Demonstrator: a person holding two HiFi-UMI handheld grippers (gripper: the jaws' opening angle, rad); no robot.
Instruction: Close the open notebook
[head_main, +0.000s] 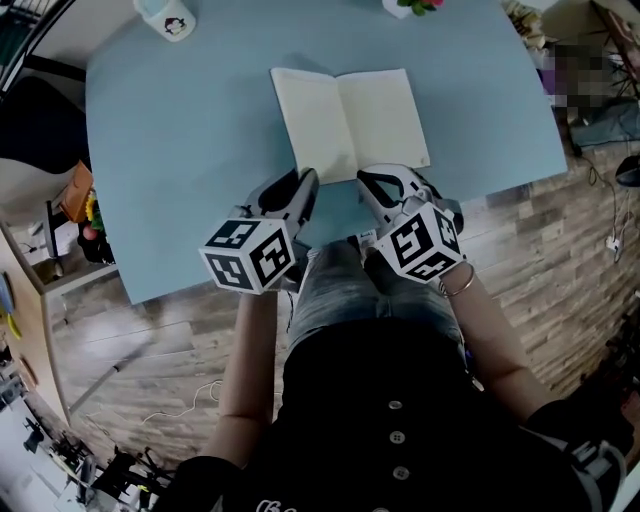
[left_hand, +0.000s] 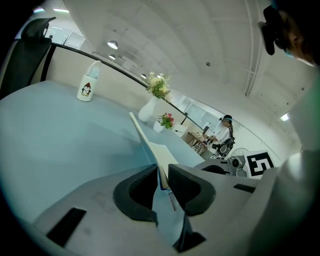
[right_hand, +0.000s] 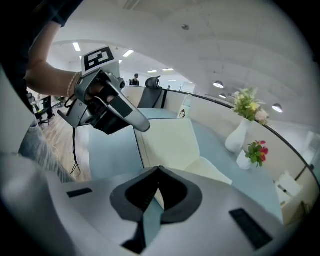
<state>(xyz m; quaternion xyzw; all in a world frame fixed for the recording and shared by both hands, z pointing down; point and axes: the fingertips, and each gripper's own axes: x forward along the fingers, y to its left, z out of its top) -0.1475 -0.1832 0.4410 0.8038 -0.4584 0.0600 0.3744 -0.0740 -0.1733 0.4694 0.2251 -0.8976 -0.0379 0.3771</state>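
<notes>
Head view: the open notebook (head_main: 350, 120) lies on the blue table (head_main: 180, 150), at the middle of its near edge. The left gripper (head_main: 308, 180) meets the left page's near edge and the right gripper (head_main: 368, 180) the right page's.

Left gripper view: the jaws are clamped on the notebook's thin edge, which stands between the pads.

Right gripper view: the jaw tips are pinched together on the cream page's near edge.

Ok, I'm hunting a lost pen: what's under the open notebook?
Only the blue table shows around the notebook; anything directly beneath its pages is covered.
</notes>
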